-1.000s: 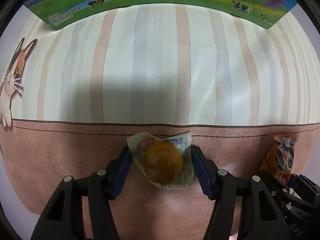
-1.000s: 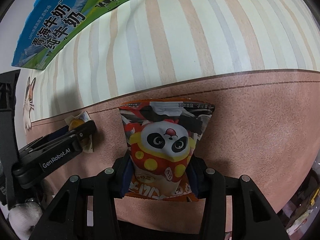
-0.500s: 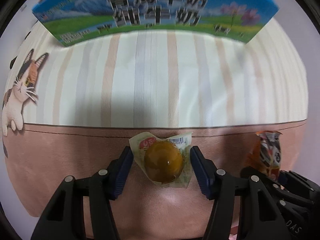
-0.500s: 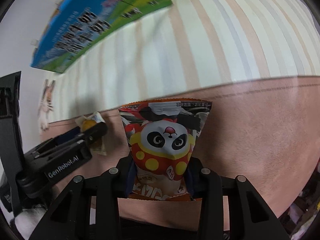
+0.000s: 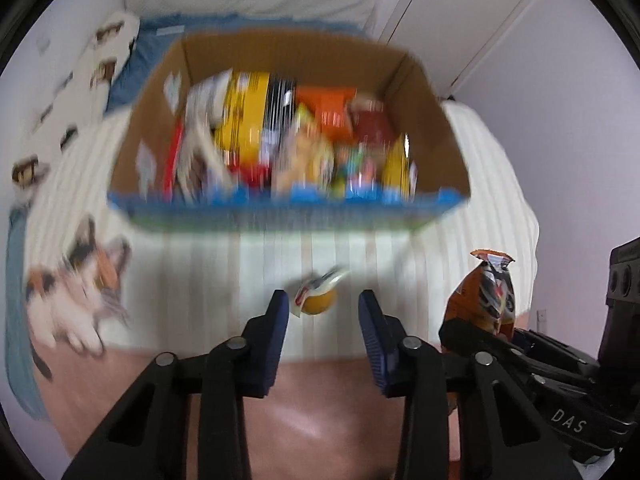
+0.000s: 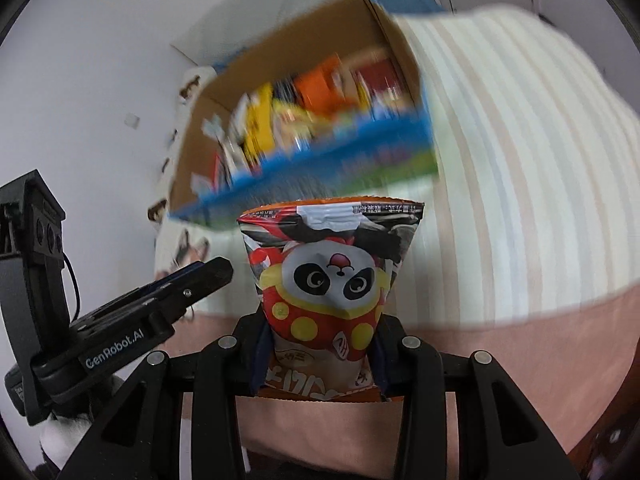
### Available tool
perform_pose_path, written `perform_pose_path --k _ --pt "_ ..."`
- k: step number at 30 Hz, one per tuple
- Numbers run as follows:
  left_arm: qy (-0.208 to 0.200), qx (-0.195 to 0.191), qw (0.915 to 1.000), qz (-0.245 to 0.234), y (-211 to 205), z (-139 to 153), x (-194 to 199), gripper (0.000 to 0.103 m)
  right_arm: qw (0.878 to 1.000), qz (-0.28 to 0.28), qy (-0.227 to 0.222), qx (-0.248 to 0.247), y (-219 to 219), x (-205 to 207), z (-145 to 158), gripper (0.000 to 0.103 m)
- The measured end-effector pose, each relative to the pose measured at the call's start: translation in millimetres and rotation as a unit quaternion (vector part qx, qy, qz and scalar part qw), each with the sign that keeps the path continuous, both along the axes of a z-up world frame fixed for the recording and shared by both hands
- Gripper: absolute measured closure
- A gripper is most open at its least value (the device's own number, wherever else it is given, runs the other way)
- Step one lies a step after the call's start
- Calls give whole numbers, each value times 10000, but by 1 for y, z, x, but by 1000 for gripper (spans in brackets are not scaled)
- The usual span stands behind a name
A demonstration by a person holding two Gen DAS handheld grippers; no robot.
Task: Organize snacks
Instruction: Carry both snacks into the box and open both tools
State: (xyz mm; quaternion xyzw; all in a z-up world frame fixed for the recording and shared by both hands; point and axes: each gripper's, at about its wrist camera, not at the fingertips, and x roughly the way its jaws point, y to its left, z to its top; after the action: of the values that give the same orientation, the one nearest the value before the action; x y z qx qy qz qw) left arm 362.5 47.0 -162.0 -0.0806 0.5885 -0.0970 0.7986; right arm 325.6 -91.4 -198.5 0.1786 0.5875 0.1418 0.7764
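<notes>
- Our left gripper (image 5: 323, 314) stands wide, its pads well apart. The small yellow snack (image 5: 316, 300) sits between and just beyond them, touching neither that we can see. It looks loose, maybe airborne, but the blur stops us from telling.
- Our right gripper (image 6: 320, 354) is clamped on the panda bag (image 6: 326, 288), gripping its lower part.
- The box (image 5: 280, 210) lies ahead on the striped cloth (image 5: 460, 208), open top toward us and already crowded with packets.
- Risk: the yellow snack may fall short of the box and land on the cloth, since nothing holds it and the near wall stands between.
- Risk: the panda bag is held only low down, so a quick swing could tip it or let it slip.
- Risk: the packed box leaves little room, so a dropped bag may perch on the heap and slide off.
- The panda bag stands upright, long axis vertical, sealed top edge up, panda face toward the right camera.
- The yellow snack is roundish, and its wrapper tail points up and right.
</notes>
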Motion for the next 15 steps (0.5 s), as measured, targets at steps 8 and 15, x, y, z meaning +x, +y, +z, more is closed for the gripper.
perform_pose_path --k 8,15 --pt "308 -79 9995 9 12 -9 37 49 9989 -51 -463 -54 4 50 30 61" --pt "1596 -1021 9765 1027 35 -126 34 41 9991 -401 134 34 -17 29 -29 61"
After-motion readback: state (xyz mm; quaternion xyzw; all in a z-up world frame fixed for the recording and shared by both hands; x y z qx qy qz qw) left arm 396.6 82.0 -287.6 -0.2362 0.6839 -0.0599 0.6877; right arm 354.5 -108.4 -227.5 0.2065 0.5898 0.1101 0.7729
